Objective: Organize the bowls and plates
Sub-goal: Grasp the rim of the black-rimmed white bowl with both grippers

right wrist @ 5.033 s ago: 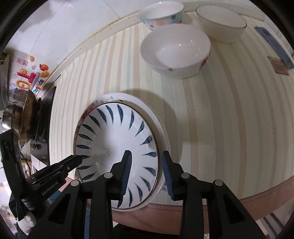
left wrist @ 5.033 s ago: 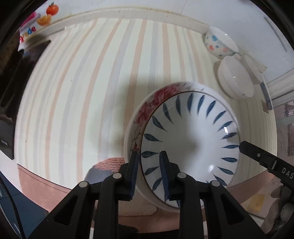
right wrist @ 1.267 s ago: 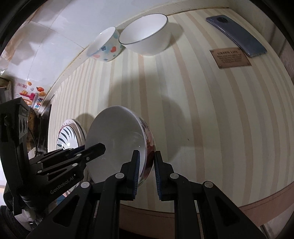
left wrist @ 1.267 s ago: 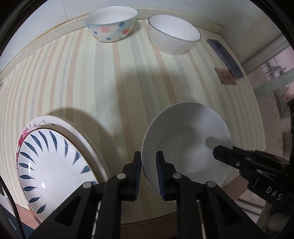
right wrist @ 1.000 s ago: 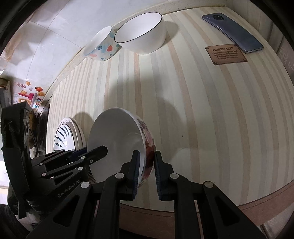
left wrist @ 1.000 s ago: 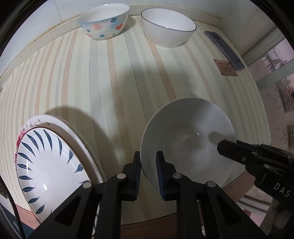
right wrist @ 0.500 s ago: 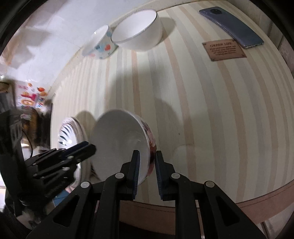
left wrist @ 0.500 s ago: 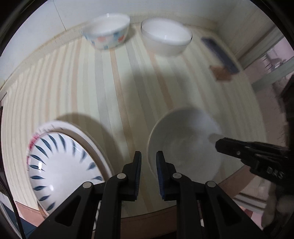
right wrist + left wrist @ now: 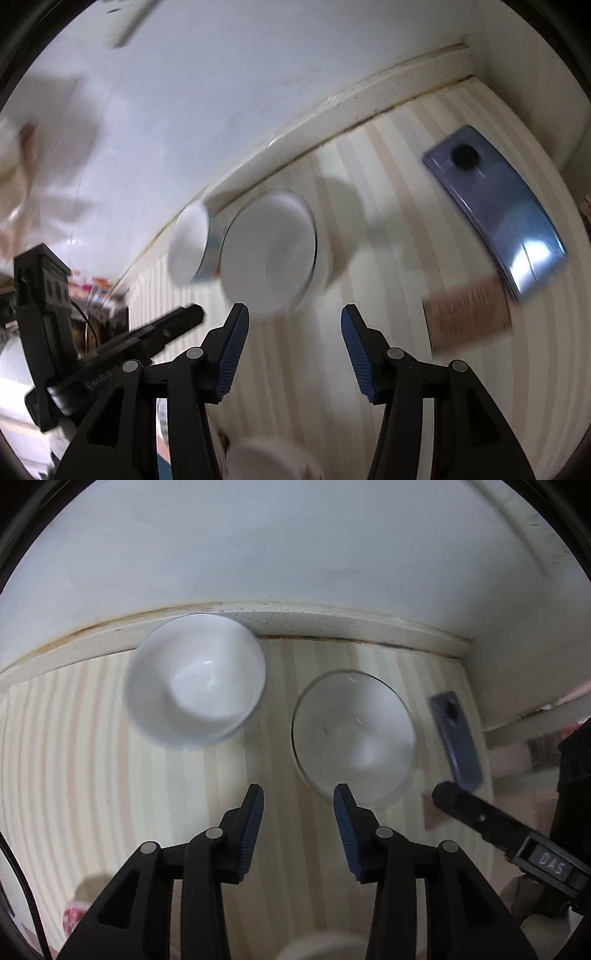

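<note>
At the bottom of both wrist views, closest to the cameras, the two grippers stand with their jaws spread wide and with nothing between them. The left gripper [image 9: 298,801] hangs over the striped counter [image 9: 92,775], and the right gripper [image 9: 294,321] does the same from a more tilted angle. Under each of them, at the very lower edge, a pale rounded rim shows; it is too blurred to say what dish it is.

A little farther on stands the plain white bowl [image 9: 354,738] with the thin dark rim. In the left view it lies just ahead of the left gripper and slightly to its right, with its near edge close to the right-hand finger. In the right view the same bowl [image 9: 269,251] is ahead and to the left of the right gripper, near its left-hand finger. So this bowl sits between the two grippers, and both seem about equally near to it; I cannot say which is nearer. A bowl is round, so no long axis matters; only the rim must come between the fingers.

Beyond it, against the low ledge by the wall, is the second bowl [image 9: 195,683], to the left of the first and just beside it. To the right lie a blue phone [image 9: 495,218] and a brown card [image 9: 467,317], apart from the bowls.
</note>
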`<move>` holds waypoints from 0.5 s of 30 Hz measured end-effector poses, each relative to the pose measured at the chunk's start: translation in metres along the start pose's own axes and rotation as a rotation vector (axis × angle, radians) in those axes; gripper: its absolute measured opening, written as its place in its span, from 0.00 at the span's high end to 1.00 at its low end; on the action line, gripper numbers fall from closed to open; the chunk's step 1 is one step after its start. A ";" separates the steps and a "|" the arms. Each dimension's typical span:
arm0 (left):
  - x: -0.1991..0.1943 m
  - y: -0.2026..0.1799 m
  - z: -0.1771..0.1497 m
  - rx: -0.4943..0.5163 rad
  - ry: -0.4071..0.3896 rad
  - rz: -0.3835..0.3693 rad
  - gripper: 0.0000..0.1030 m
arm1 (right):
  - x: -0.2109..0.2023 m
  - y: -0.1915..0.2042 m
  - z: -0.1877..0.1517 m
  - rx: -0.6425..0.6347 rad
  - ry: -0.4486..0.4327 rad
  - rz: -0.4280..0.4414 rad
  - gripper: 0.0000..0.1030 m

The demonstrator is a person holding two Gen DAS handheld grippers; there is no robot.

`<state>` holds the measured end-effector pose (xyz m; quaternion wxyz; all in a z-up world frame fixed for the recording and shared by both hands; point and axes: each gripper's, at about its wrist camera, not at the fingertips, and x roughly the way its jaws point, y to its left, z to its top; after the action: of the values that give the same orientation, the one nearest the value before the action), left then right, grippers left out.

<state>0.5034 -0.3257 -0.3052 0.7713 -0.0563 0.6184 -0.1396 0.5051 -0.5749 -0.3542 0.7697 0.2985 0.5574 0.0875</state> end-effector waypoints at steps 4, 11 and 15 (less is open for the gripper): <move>0.030 -0.002 0.020 0.007 0.038 0.010 0.65 | 0.034 -0.008 0.022 0.028 0.022 -0.021 0.50; 0.041 -0.007 0.030 0.047 0.016 0.053 0.88 | 0.062 -0.007 0.029 -0.003 0.033 -0.069 0.82; 0.039 -0.007 0.029 0.050 0.009 0.057 0.88 | 0.063 -0.002 0.030 -0.024 0.027 -0.088 0.82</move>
<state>0.5382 -0.3457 -0.3335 0.7735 -0.0185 0.6194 -0.1331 0.5549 -0.5578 -0.4001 0.7688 0.2630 0.5794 0.0643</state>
